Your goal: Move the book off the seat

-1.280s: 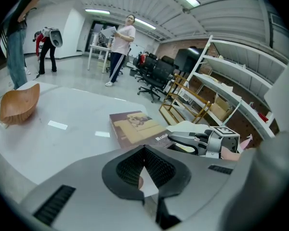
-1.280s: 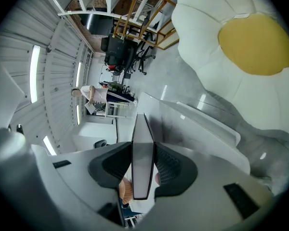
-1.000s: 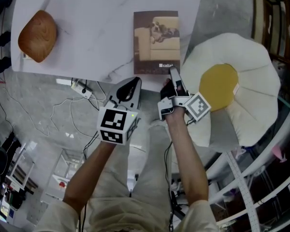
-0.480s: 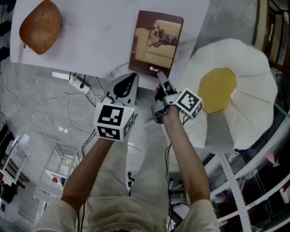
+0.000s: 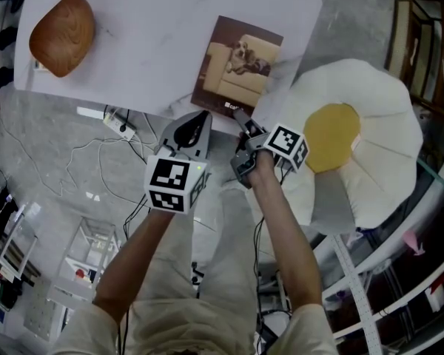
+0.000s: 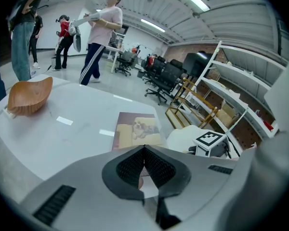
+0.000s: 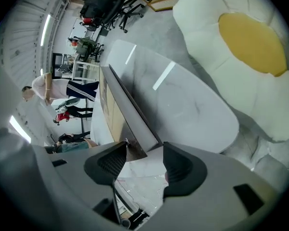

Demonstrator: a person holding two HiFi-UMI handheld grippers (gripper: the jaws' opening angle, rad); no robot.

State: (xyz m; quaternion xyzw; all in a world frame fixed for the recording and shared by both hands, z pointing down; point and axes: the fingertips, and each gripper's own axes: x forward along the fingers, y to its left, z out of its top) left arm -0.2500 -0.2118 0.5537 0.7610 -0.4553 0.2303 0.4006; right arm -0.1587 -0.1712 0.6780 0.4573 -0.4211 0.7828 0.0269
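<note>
The book (image 5: 237, 66), its cover showing a dog on a sofa, lies flat on the white marble table (image 5: 148, 43) near its right end. In the right gripper view the book (image 7: 116, 105) reaches edge-on toward the jaws. My right gripper (image 5: 242, 117) is at the book's near corner. Its jaws are opening, the corner sits between them close to the left pad, and neither pad presses on it. My left gripper (image 5: 195, 118) hovers shut and empty at the table's near edge, just left of the book (image 6: 137, 128). The seat, a fried-egg cushion (image 5: 355, 135), is bare.
A wooden bowl (image 5: 61, 24) sits at the table's far left. Cables and a power strip (image 5: 118, 130) lie on the floor under the near edge. Metal shelving (image 6: 231, 105) and office chairs stand behind the seat, and people stand beyond the table.
The book has turned slightly clockwise on the table. My right gripper has shifted a little left at its near corner. The left gripper has barely moved.
</note>
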